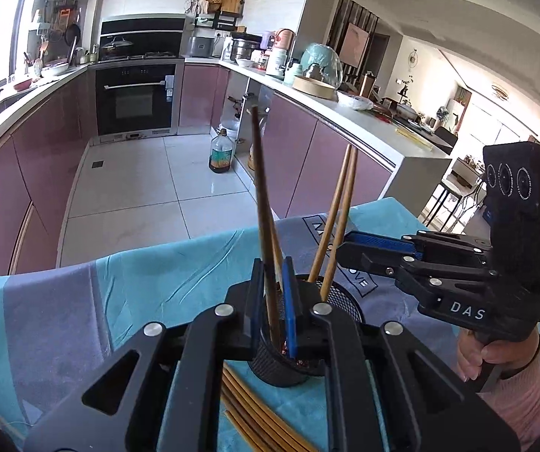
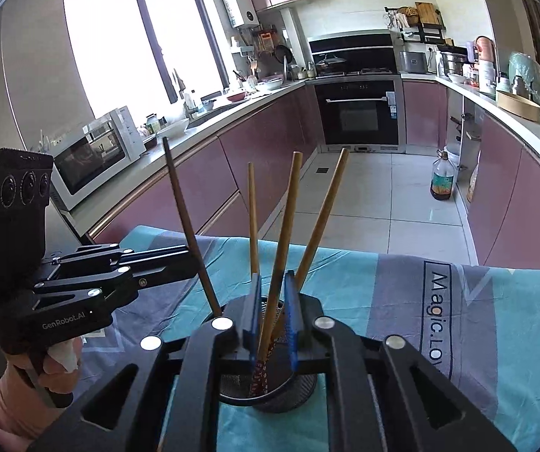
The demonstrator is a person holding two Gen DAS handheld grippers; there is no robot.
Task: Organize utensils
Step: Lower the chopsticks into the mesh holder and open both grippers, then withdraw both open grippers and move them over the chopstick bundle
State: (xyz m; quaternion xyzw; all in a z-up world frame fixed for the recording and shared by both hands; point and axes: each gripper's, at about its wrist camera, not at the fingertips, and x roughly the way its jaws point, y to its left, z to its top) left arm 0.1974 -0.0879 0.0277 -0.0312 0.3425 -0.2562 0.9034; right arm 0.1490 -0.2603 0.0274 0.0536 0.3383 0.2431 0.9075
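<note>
Apparently the left gripper [image 1: 273,301], lower centre, has jaws slightly spread around a dark chopstick [image 1: 260,188], and the right gripper [image 2: 273,316] around a light chopstick [image 2: 285,226], so both settle upright in the mesh holder [image 1: 281,365].

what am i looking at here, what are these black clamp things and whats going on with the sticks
No robot here: a person holds a black two-finger clamp in each hand, and each clamp carries a wide-angle camera looking out along its fingers. One picture comes from the left gripper, the other from the right gripper, so each also shows the other clamp from the side.

In a kitchen, a table is covered by a blue and purple cloth. On it stands a black mesh cup with chopsticks upright inside, and loose chopsticks lie beside it.

The left jaws stand close around a dark chopstick in the cup; whether they pinch it I cannot tell. The right jaws are open around a light chopstick, with gaps showing on both sides.
</note>
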